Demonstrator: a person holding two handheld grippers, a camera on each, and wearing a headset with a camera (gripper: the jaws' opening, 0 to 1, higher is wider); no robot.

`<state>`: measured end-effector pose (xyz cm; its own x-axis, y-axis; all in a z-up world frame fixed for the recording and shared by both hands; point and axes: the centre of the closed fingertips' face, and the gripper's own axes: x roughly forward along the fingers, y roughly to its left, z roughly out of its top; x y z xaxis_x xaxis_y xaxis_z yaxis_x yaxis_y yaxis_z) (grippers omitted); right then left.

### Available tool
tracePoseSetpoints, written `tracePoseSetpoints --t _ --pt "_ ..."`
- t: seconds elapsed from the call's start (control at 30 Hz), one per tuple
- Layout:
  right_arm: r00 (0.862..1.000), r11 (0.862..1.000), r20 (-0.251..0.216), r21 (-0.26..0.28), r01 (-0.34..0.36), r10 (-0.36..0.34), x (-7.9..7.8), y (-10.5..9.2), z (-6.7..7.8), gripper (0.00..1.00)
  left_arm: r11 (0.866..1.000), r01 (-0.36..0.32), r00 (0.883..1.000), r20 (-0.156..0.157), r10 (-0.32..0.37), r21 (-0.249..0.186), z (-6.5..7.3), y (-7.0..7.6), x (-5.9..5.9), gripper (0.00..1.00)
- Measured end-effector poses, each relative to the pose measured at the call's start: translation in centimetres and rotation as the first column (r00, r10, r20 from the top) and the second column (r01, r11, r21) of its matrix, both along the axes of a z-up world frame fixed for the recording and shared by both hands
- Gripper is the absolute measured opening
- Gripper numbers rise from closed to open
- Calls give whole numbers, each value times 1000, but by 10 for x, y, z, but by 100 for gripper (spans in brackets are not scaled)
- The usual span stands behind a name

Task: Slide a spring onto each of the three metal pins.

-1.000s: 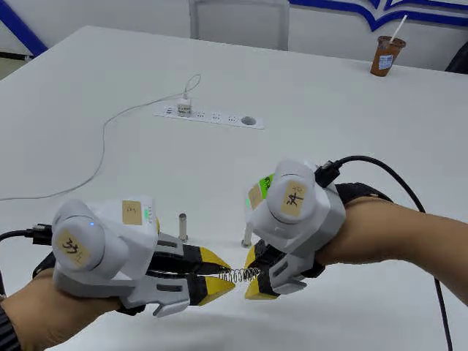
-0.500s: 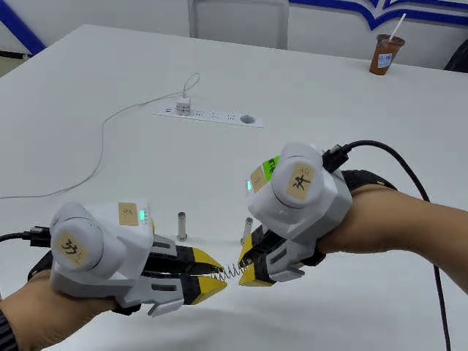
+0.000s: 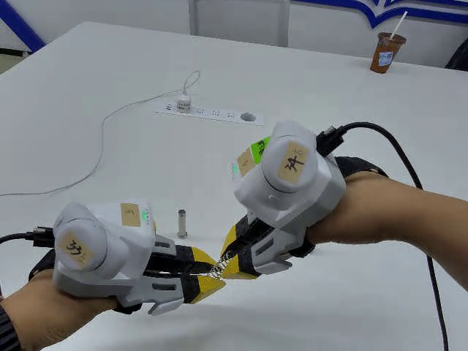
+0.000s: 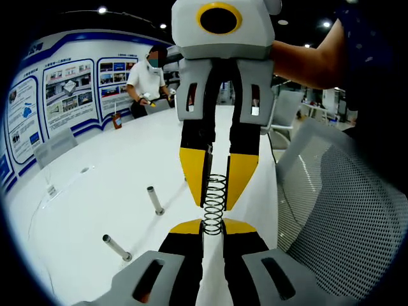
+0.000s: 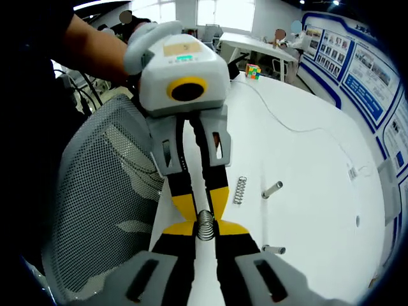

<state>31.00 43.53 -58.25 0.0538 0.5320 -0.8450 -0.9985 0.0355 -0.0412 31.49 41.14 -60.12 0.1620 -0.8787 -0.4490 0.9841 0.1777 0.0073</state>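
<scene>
In the head view the left gripper (image 3: 213,273) and the right gripper (image 3: 228,257) meet tip to tip near the table's near edge. A small coiled steel spring (image 3: 220,264) bridges their yellow tips above the white table (image 3: 95,80). A short grey metal pin (image 3: 182,223) stands upright just beyond them, a white power strip (image 3: 212,115) lies towards the middle, and a brown drink cup (image 3: 385,53) sits by the far right edge. The left gripper view shows the spring lengthwise: its own jaws are pinched almost closed on the lower end, and the right gripper's jaws clasp the upper coils. It adds a nearer pin (image 4: 116,247) and a farther pin (image 4: 153,199) on the table. In the right gripper view, its own jaws are squeezed onto the spring's end. This view adds a loose second spring (image 5: 240,190) lying on the table beside a pin.
</scene>
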Motion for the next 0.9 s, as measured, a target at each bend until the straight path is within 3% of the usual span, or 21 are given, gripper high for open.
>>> tracePoseSetpoints --t 0.43,0.9 --pt "1000 1000 3 -11 -2 2 3 0 1 12 1000 -8 1000 13 8 -8 2 -1 2 12" --pt "999 998 26 -51 31 -30 19 -20 5 12 999 -42 999 8 42 -26 5 4 5 25"
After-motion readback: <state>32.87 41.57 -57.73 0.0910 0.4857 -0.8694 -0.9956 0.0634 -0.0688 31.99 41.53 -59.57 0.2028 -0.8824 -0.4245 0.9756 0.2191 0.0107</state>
